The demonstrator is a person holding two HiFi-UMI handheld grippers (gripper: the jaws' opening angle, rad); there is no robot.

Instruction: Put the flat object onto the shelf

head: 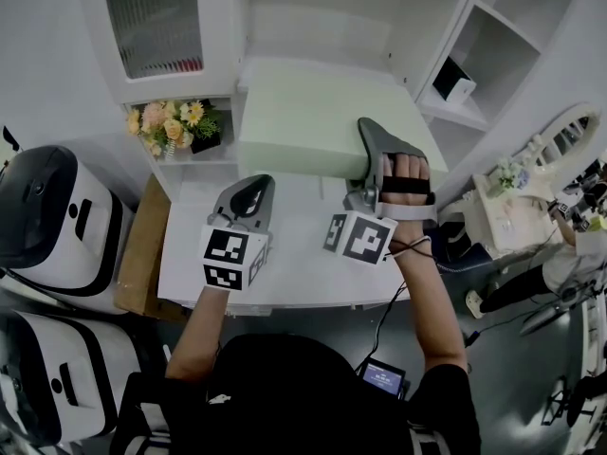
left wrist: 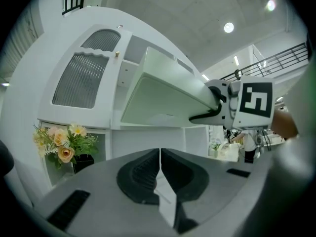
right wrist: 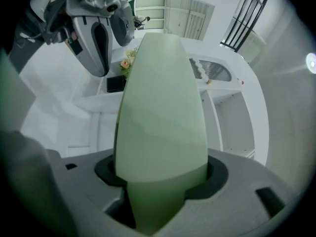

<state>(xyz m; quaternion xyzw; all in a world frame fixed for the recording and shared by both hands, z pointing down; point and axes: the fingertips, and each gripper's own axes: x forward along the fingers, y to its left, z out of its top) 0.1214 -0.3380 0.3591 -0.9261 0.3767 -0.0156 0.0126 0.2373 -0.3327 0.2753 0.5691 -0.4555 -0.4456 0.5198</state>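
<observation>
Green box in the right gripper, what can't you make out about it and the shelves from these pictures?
- Green box far end: whether it touches the open shelf is unclear; the box itself blocks the right gripper view.
- Right gripper pads: covered by the box, right gripper view.
- Dark item at right: too small, head view.

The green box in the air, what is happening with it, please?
A person is working with a gripper in each hand. The right gripper is clamped on one edge of the flat, pale green box and holds it level in front of the white shelf unit. Whether its far edge touches a shelf cannot be seen. The left gripper is shut and empty, lower down beside the box. Flowers stand in a compartment on the left.
</observation>
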